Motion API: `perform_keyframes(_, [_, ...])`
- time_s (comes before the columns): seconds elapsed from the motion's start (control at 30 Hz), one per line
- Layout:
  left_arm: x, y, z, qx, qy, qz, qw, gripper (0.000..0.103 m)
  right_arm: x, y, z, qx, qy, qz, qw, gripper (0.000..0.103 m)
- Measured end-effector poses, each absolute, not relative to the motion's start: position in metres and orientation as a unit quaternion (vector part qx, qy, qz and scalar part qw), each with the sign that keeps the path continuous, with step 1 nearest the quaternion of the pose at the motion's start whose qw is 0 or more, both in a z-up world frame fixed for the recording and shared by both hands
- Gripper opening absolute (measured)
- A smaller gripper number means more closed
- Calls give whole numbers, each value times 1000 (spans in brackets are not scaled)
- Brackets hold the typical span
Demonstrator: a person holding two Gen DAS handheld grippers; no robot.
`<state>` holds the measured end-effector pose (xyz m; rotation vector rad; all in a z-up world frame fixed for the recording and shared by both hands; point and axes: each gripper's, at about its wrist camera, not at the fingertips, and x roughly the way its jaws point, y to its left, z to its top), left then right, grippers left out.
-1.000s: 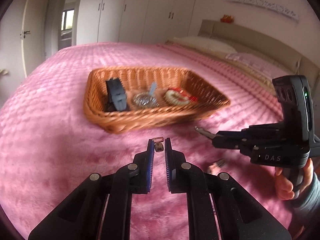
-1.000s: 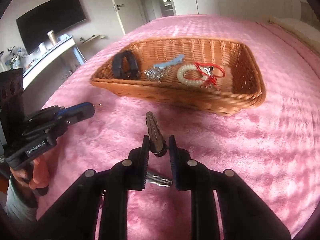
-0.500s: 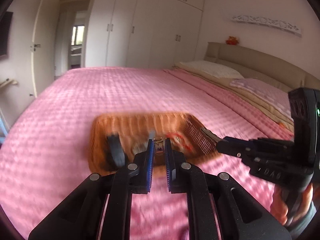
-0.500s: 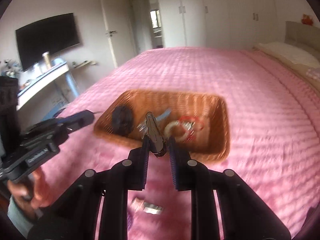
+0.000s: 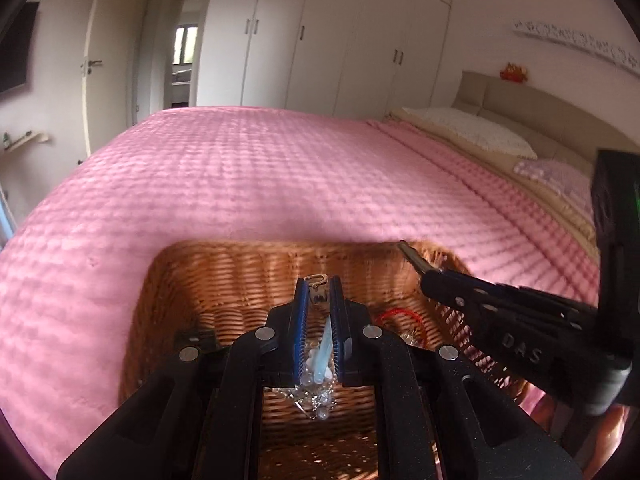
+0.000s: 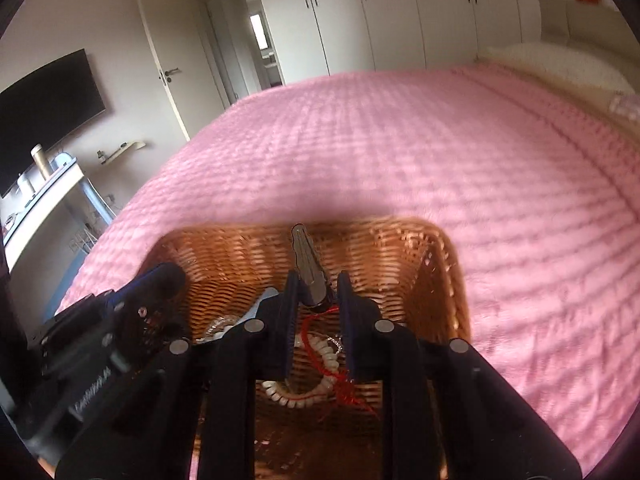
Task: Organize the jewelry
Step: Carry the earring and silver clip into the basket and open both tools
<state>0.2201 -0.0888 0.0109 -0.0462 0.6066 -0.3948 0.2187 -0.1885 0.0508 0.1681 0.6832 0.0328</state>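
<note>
Bedroom with white wardrobes [image 5: 352, 36], a wall-mounted television [image 6: 48, 96] and a bed [image 5: 240, 172] under a pink quilted cover; a wicker basket [image 5: 240, 264] rests on the cover. Left gripper [image 5: 319, 296] hangs above the basket interior, its jaws closed on a small metal clasp piece [image 5: 317, 285] whose loop projects just past the blue pads. Below these jaws, on the basket floor, lie a cluster of clear beads [image 5: 316, 396] and a pale blue strip [image 5: 323, 350]. Right gripper [image 6: 316, 292], also over the basket, has its jaws closed on the base of a silver hair clip [image 6: 306, 264], which points forward and up toward the far basket wall [image 6: 360, 248]. Beneath it lie a white coiled bracelet [image 6: 316, 364] and a red cord [image 6: 340, 388], the cord crossing the bracelet. In the left wrist view the hair clip [image 5: 412, 258] appears at the right gripper's tip, above the right-hand rim, with the red cord [image 5: 400, 314] on the floor beside it. A dark object at the basket's left end is largely hidden by the left gripper body. Motion blur softens the basket weave in both views
</note>
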Motion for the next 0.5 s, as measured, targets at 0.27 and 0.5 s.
perform_keyframes(0.27, [225, -92, -5, -19, 323, -199, 925, 10, 227, -183, 28, 80, 372, 16, 924, 17])
perform_keyframes(0.5, [224, -79, 1, -49, 318, -197, 926, 24, 222, -188, 30, 97, 370, 26, 924, 29])
